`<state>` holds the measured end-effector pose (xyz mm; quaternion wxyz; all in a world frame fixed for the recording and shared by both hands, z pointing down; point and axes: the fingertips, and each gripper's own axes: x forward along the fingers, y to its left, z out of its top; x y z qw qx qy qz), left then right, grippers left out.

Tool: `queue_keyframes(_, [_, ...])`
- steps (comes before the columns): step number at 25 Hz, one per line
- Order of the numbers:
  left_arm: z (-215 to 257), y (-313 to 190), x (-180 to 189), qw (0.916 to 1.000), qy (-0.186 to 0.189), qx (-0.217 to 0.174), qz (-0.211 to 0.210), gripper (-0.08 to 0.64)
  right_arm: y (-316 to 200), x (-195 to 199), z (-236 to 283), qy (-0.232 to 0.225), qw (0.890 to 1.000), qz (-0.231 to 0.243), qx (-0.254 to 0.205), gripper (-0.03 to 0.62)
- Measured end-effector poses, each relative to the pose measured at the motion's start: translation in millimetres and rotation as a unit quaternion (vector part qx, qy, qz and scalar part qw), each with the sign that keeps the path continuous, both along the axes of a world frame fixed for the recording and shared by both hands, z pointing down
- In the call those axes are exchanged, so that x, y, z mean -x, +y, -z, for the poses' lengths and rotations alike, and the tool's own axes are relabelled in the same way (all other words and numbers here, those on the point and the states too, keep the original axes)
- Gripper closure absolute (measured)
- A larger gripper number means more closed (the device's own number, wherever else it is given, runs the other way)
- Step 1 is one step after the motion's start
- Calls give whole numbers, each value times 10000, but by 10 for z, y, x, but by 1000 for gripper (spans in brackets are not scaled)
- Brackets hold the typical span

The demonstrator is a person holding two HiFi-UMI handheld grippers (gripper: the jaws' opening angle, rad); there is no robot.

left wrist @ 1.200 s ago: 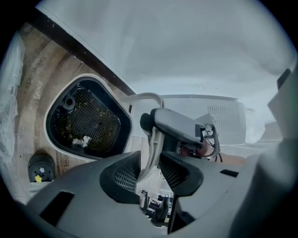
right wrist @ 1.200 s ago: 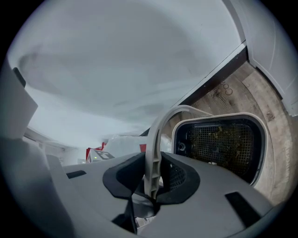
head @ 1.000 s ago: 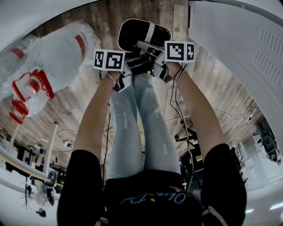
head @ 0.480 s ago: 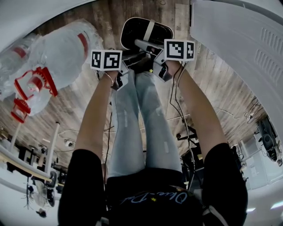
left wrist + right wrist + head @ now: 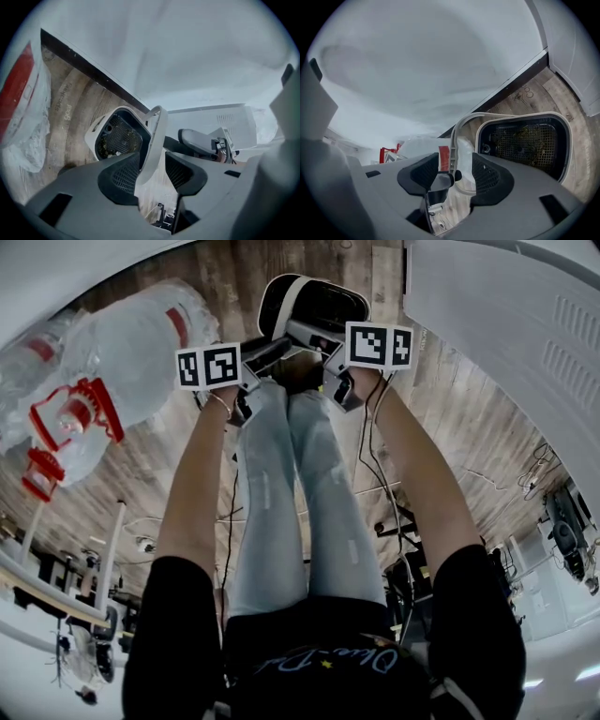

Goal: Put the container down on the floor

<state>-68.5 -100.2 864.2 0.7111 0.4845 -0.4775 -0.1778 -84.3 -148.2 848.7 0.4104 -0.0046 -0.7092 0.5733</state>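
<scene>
The container (image 5: 314,304), a white shell with a dark mesh inside, sits on the wooden floor (image 5: 159,465) at the far middle of the scene, just beyond the person's legs (image 5: 281,512). Its thin white handle (image 5: 155,136) stands up from the rim. The left gripper (image 5: 153,169) has this handle between its jaws. The jaws are opening, and the handle lies close to the left pad with a free gap to the right pad. The right gripper (image 5: 455,177) also has the handle between its jaws, which are opening too, and neither pad presses on it. To the left lies a wrapped pack of bottles (image 5: 122,362) with red caps. To the right stands a large white unit (image 5: 506,343).
</scene>
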Motion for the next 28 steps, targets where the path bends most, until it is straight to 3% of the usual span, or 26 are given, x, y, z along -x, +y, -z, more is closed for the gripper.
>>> queue_keyframes(6, [-257,147,218,9980,-562,291,-11,402,54,-28,-13,-101,9999,104,32,400])
queue_keyframes(12, [-524,326,441,9888,-1272,781,-51,402,4,-266,-121,152,9998,-51,-87,400])
queue_keyframes(18, [-491,521,511,9903,-971,952,288,402,-60,-312,-51,202,9988,-427,-103,400])
queue_keyframes(26, [-201,500,505,9899,-1071,884,276,442,-90,-279,222,95,9979,-519,-368,402])
queue_keyframes(28, [-95,456,499,9896,-1144,824,272,481,-90,-286,318,41,9975,-514,-482,454])
